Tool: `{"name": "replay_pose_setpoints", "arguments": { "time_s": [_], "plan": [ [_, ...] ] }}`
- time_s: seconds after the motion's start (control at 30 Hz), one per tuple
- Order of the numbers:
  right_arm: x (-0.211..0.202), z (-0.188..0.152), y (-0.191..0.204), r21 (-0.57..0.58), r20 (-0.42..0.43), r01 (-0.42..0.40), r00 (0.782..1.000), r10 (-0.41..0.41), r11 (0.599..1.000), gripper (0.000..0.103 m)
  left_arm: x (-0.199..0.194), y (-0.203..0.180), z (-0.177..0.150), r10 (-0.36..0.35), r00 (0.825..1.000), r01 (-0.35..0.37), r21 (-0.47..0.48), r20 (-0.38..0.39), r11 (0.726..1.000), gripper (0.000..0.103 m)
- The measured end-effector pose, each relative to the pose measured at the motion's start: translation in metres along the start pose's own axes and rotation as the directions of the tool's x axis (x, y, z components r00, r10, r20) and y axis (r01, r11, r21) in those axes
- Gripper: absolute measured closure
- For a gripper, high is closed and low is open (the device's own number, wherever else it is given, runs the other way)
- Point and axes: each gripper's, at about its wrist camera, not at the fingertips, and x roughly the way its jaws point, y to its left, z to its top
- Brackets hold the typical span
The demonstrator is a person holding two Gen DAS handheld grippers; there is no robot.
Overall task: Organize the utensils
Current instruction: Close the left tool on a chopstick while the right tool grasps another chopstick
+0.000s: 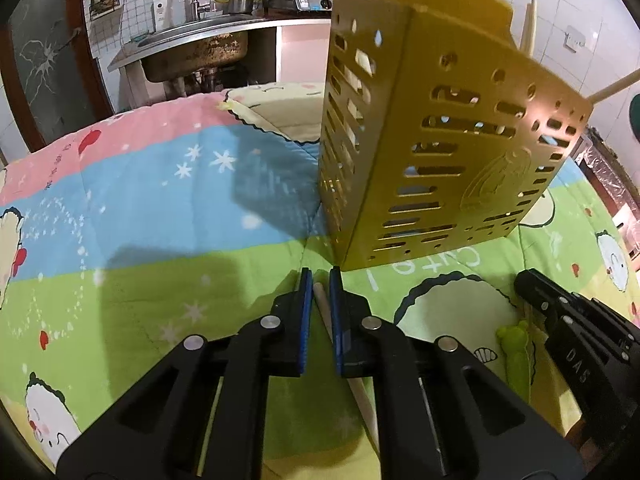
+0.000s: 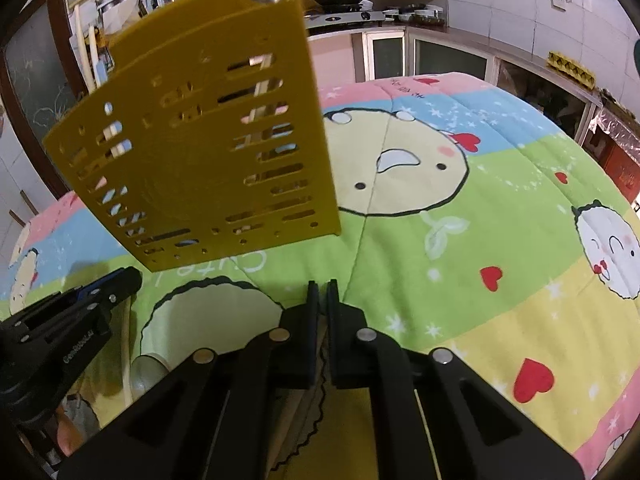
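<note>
**Both grippers closed beside the yellow utensil holder**

A kitchen with white tiled walls, a steel sink [image 1: 192, 46] and a gas stove [image 2: 344, 16] surrounds a surface covered by a cartoon-print quilt [image 1: 160, 200] in pink, blue, green and yellow bands.

The yellow utensil holder [image 1: 432, 152], a perforated box with slots and round holes, stands upright on the quilt's green band. Pale wooden sticks [image 1: 528, 28] rise out of its top and lean outward.

Just in front of the holder's near corner, the left gripper [image 1: 320, 280] points down at the quilt. Its jaws are closed on a pale wooden chopstick [image 1: 326, 312], which runs between the blue pads and on back under the gripper body.

The right gripper [image 2: 321, 292] is to the right of the holder, also tilted down towards the quilt, its jaws drawn together with only a thin slit between them. A pale stick [image 2: 290, 412] shows below its body, but whether the jaws clamp it cannot be told.

A green frog-shaped item [image 1: 514, 344] lies on the quilt between the two grippers, partly hidden by the right one.
</note>
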Motion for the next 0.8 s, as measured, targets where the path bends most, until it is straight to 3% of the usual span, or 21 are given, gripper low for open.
{"name": "replay_pose_setpoints", "arguments": {
  "time_s": [0.2,0.33,0.7,0.77,0.8],
  "plan": [
    [-0.018,0.009,-0.009,0.014,0.047,-0.007,0.999,0.007,1.000,0.103,-0.021,-0.001,0.000,-0.020,0.999,0.020,0.001,0.049,1.000,0.096],
    [-0.016,0.012,-0.014,0.025,0.009,-0.062,0.998,0.062,0.998,0.103,-0.029,-0.004,-0.002,-0.017,0.998,0.016,0.020,0.054,1.000,0.096],
    [-0.002,0.002,-0.008,-0.004,-0.014,0.029,0.999,-0.029,1.000,0.098,-0.008,0.008,-0.014,0.010,1.000,-0.010,0.020,0.006,1.000,0.096],
    [-0.003,0.000,-0.008,0.002,-0.014,0.026,1.000,-0.026,1.000,0.075,-0.008,0.008,-0.015,0.013,1.000,-0.013,0.028,0.010,1.000,0.096],
    [-0.005,-0.001,-0.008,0.000,-0.006,0.030,1.000,-0.030,1.000,0.070,-0.007,0.008,-0.015,0.014,1.000,-0.014,0.032,0.011,0.999,0.096]
  ]
}}
